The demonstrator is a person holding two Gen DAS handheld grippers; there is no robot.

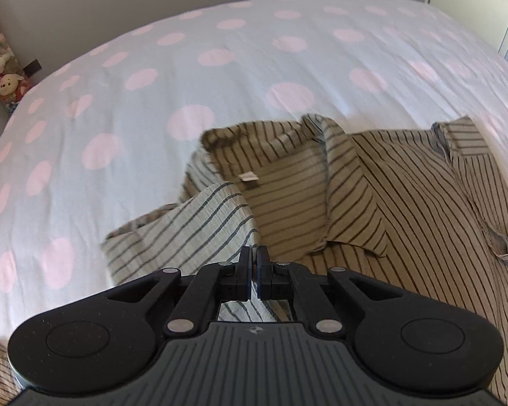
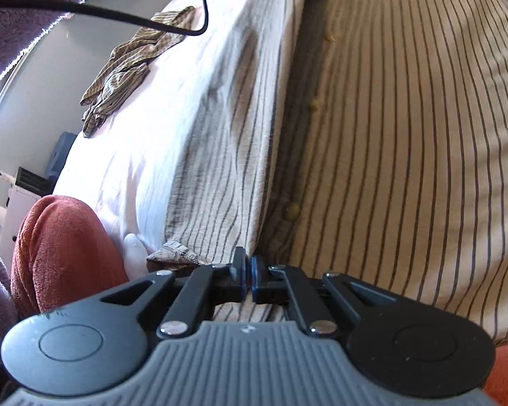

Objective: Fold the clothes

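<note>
A tan shirt with dark stripes (image 1: 372,182) lies on the bed, its collar and label facing up. My left gripper (image 1: 254,255) is shut on a fold of the shirt's paler inner side (image 1: 199,223), lifted over the collar area. In the right wrist view the same striped shirt (image 2: 406,135) fills the right half. My right gripper (image 2: 248,264) is shut on its folded-over front edge (image 2: 220,169) near the hem. A row of small buttons (image 2: 293,208) runs along the fold.
The bed has a white sheet with pink dots (image 1: 152,77). Plush toys (image 1: 3,77) sit at the far left. One sleeve (image 2: 128,64) trails across the sheet under a black cable (image 2: 118,17). A person's rust-coloured trouser leg (image 2: 61,243) stands by the bed.
</note>
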